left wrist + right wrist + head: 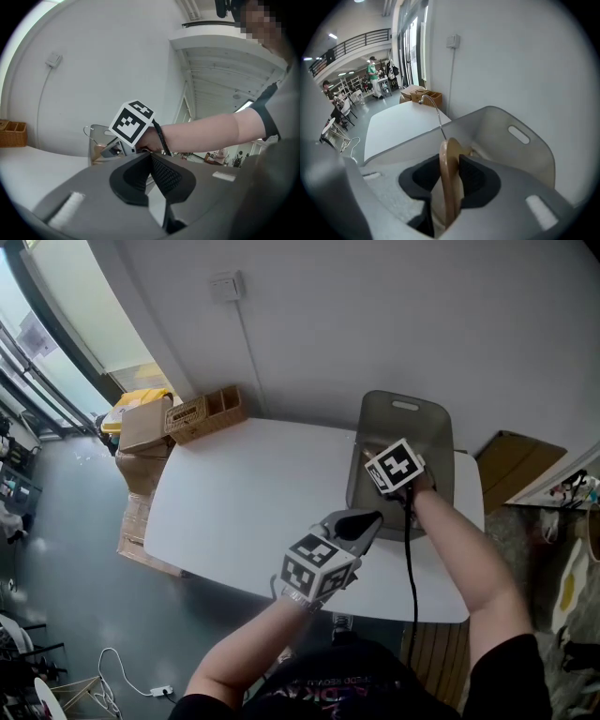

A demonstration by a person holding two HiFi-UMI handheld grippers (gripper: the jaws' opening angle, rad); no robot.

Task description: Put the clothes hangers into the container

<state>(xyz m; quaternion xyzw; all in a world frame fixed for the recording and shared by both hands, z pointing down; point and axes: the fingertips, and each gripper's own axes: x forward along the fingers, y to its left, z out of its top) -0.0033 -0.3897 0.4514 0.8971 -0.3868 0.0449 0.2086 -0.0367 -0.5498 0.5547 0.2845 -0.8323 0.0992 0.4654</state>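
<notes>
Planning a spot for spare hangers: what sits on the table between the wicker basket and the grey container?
Nothing; in the head view the white table is bare from the wicker basket to the grey container.

The container (405, 405) is a smoky grey, translucent bin with a slot handle in its tall back wall. It stands open on the white tabletop (244, 502), at the right end by the wall. A pale wooden hanger (450, 180) stands upright inside it, seen edge-on, its thin metal hook (433, 108) rising above the rim.
</notes>
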